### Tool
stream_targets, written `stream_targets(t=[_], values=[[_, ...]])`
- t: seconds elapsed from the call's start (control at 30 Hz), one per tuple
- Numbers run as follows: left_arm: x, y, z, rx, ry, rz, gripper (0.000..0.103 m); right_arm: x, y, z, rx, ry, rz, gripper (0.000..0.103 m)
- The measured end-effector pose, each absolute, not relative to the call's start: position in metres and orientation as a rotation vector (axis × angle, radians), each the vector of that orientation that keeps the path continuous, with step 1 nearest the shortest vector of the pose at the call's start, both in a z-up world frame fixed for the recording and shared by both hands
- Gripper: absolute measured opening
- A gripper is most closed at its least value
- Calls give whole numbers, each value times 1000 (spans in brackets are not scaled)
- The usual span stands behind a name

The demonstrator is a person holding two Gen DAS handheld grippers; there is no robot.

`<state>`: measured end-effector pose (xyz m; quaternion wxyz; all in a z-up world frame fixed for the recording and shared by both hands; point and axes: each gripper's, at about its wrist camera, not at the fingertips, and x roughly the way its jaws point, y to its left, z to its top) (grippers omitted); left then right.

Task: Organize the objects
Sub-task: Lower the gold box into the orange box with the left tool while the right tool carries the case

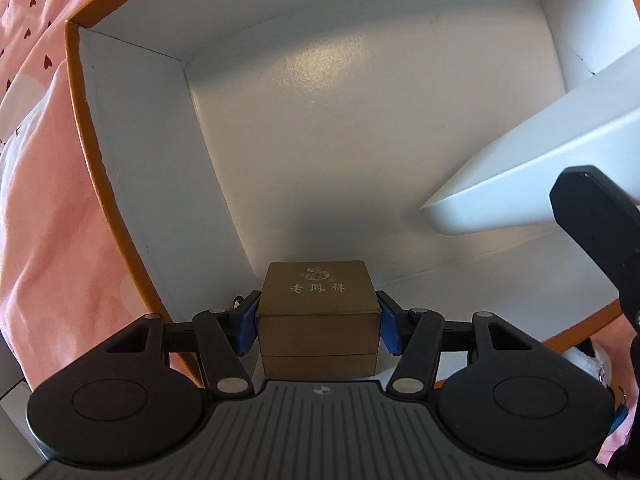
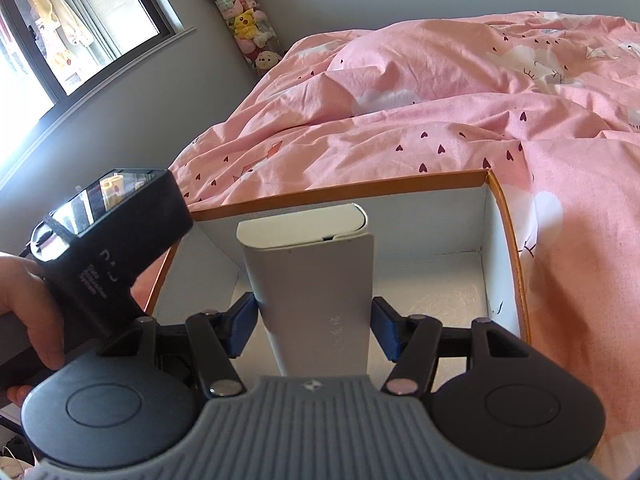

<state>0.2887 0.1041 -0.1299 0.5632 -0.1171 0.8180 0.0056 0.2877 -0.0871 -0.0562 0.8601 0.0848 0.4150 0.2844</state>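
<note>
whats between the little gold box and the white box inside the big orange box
Nothing: in the left wrist view, only bare white floor of the orange box separates the gold box from the white box.

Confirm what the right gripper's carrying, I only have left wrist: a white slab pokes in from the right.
Observer: A long white box, clamped between the right gripper pads, hanging over the orange-rimmed box.
Operator: Is it down on the floor of the box yet?
Observer: Can't tell; its far end hides the contact.
Operator: Anything past the box on that side?
Observer: Pink heart-print bedding, and a tall tube of plush toys by the wall.
</note>
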Motion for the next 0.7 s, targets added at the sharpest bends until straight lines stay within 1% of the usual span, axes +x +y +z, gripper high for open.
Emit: stream_targets(t=[0.17,0.27,0.53,0.7], values=[[284,100,-136,-260,1943,4,70,291,-85,-63,173,894,600,63],[278,94,-137,-225,1940,-16,77,292,-83,-66,166,907,602,63],[262,101,-127,-235,1894,-63,78,298,-80,-66,186,922,607,63],[248,120,-102,-284,1792,-134,79,305,-74,-65,143,915,563,63]])
